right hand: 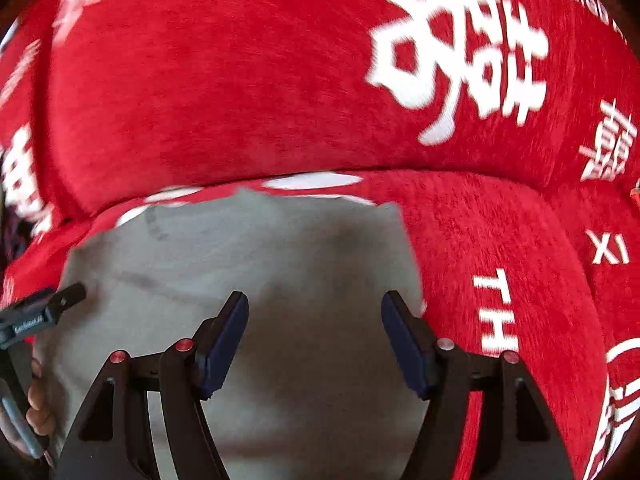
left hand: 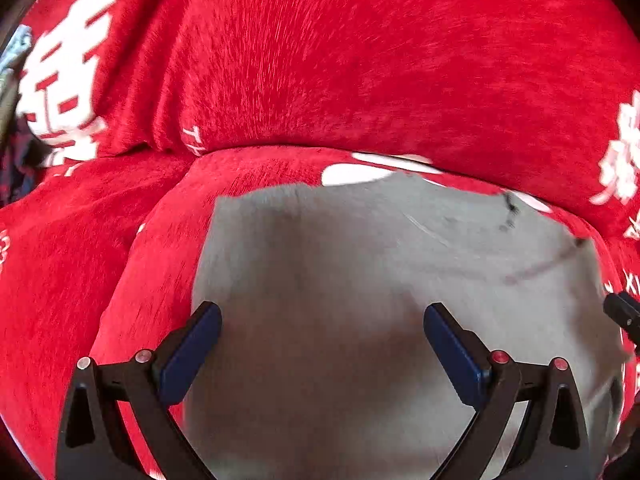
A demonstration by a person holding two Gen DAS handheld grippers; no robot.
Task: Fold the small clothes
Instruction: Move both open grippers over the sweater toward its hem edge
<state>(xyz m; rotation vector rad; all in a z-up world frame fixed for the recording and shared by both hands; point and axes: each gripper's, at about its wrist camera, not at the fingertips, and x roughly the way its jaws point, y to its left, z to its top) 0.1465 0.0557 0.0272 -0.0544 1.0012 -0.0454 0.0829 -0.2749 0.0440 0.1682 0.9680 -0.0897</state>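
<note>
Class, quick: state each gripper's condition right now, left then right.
Left gripper: open, holding nothing, above the grey garment.
Right gripper: open, holding nothing, above the same garment.

A red plush sofa cover [left hand: 360, 80] with white characters and lettering fills the view ahead of the hand-held gripper: a seat cushion [right hand: 500, 240] below, a backrest cushion [right hand: 220, 80] rising behind it. Light is bright and even.
</note>
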